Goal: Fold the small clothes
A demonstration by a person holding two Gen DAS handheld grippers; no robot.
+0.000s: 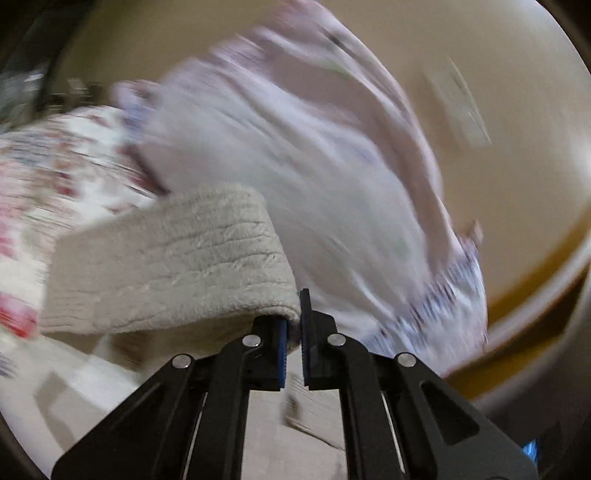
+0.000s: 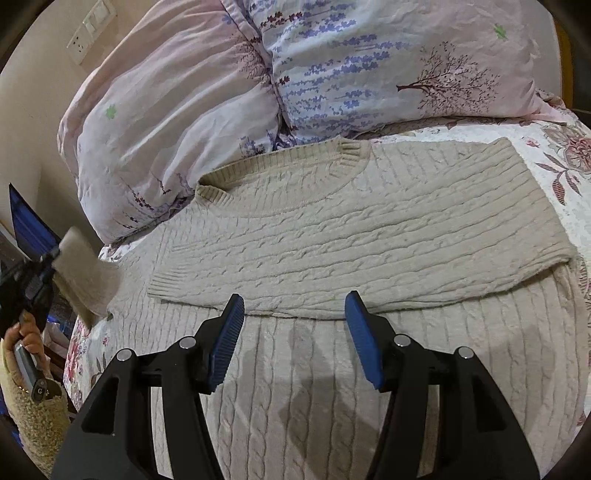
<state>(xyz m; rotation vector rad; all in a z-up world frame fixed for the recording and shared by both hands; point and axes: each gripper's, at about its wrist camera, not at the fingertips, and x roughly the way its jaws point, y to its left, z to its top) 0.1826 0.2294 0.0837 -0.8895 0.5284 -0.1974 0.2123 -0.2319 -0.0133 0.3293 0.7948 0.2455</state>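
A cream cable-knit sweater (image 2: 332, 229) lies flat on the bed, one sleeve folded across its chest. My right gripper (image 2: 295, 314) hovers open just above the sweater's middle, near the folded sleeve's lower edge, with nothing between its blue pads. At the left edge of the right wrist view, my left gripper (image 2: 51, 254) is shut on the other sleeve (image 2: 83, 280) and holds it lifted off the bed. In the left wrist view that sleeve (image 1: 166, 266) is pinched between the blue pads of the left gripper (image 1: 293, 332); the background there is motion-blurred.
Two pillows in pink-and-lavender floral cases (image 2: 258, 81) rest against the wall behind the sweater. A floral quilt (image 2: 561, 155) covers the bed. A beige wall with switch plates (image 2: 90, 29) is at the upper left. A hand (image 2: 26, 332) in a fleece sleeve holds the left gripper's handle.
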